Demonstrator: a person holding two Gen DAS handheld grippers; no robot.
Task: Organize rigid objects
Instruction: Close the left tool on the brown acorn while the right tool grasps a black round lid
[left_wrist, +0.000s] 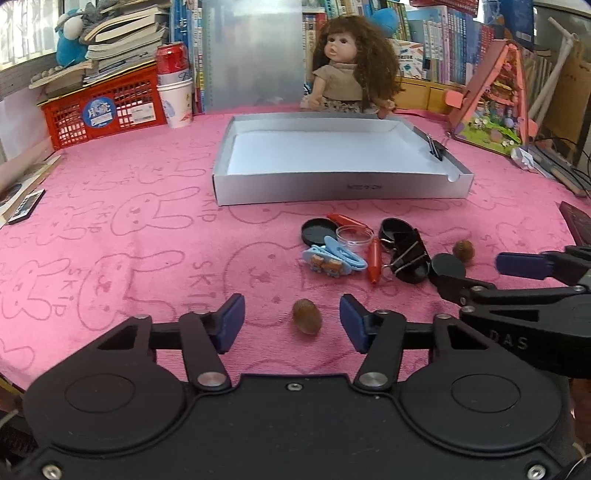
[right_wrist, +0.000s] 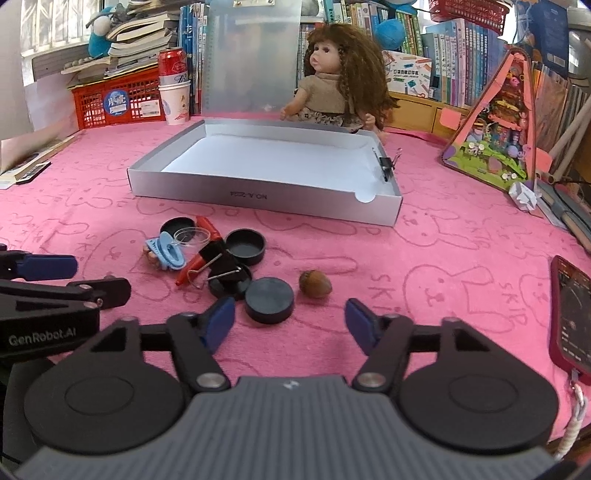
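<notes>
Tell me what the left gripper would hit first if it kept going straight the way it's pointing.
Most likely the brown nut lying on the pink cloth just ahead of the left gripper, roughly centred between its open fingers; exact depth is hard to judge.

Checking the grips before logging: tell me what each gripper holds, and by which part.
Nothing is held. The left gripper stands open around a nut, pads clear of it. The right gripper is open and empty.
</notes>
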